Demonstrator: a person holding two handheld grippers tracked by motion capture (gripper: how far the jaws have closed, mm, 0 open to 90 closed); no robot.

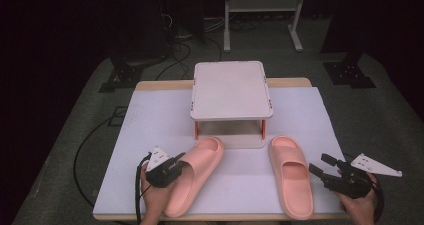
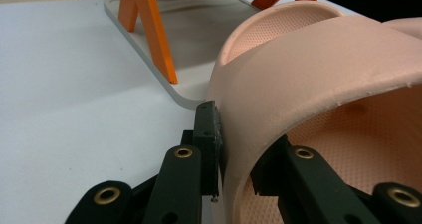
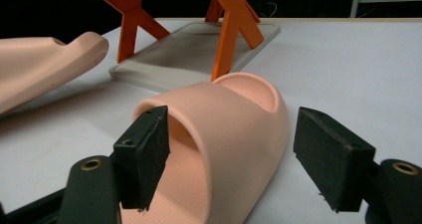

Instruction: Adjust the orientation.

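The left gripper [image 2: 219,149] pinches the strap wall of the left pink moulded-foam slide sandal [image 1: 192,177], one jaw outside, one inside. This sandal lies at 7 o'clock from the white two-tier rack with orange legs [image 1: 231,90]. The right gripper [image 3: 239,159] stands with jaws spread astride the right pink foam sandal [image 1: 291,177], at 5 o'clock, not touching. Judged light, soft and compressible, with a matte surface; grip the strap edge firmly.

Dark room, grey carpet [image 1: 70,135], cables [image 1: 172,47], metal stand [image 1: 260,5].
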